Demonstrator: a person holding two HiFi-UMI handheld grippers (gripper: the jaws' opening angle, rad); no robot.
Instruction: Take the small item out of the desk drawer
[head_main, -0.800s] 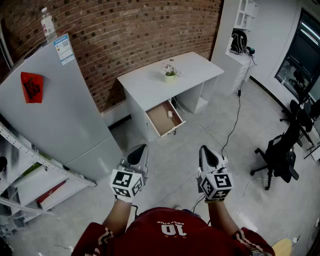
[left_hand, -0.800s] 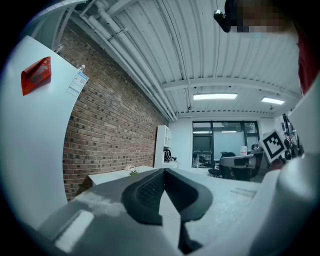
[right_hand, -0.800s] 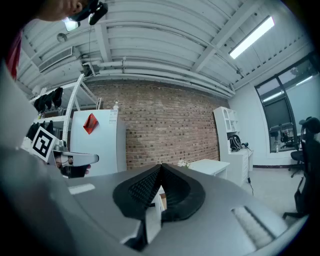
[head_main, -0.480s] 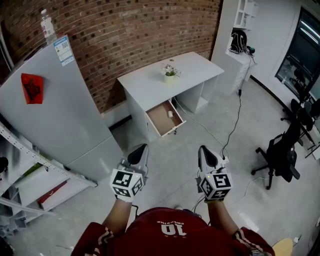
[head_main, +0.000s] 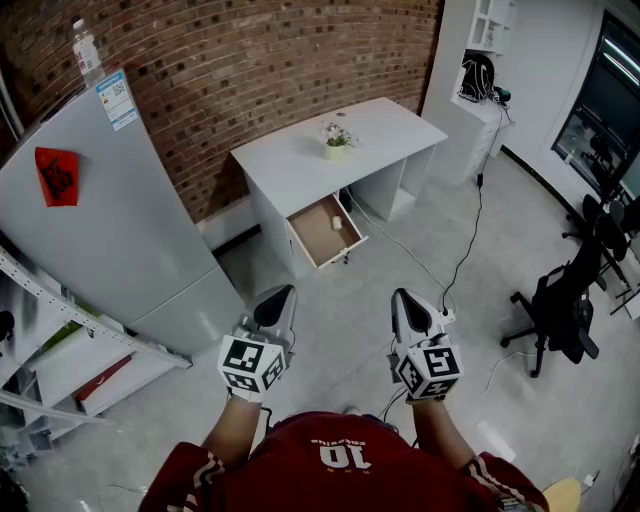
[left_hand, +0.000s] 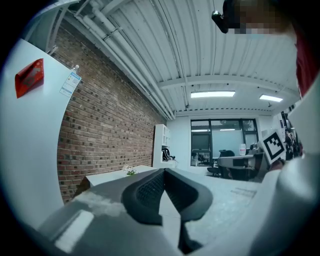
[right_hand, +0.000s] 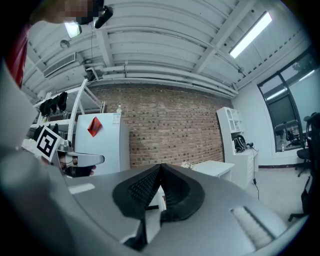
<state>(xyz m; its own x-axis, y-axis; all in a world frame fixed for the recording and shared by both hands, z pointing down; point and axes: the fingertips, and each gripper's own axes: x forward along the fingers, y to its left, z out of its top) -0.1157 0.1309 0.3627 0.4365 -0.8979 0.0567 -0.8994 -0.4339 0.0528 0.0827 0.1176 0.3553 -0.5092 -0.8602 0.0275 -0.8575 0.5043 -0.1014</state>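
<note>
Left gripper (head_main: 281, 296) and right gripper (head_main: 402, 300) sit closed, empty — approach the open drawer (head_main: 322, 236) first, then part 1 pair over the small item (head_main: 337, 223).

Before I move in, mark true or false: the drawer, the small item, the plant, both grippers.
1. The drawer stands open. True.
2. The small white item lies on top of the white desk. False: it lies inside the drawer.
3. A potted plant stands on the desk. True.
4. The left gripper holds the item. False: it is shut and empty.
5. The right gripper is shut and empty. True.
</note>
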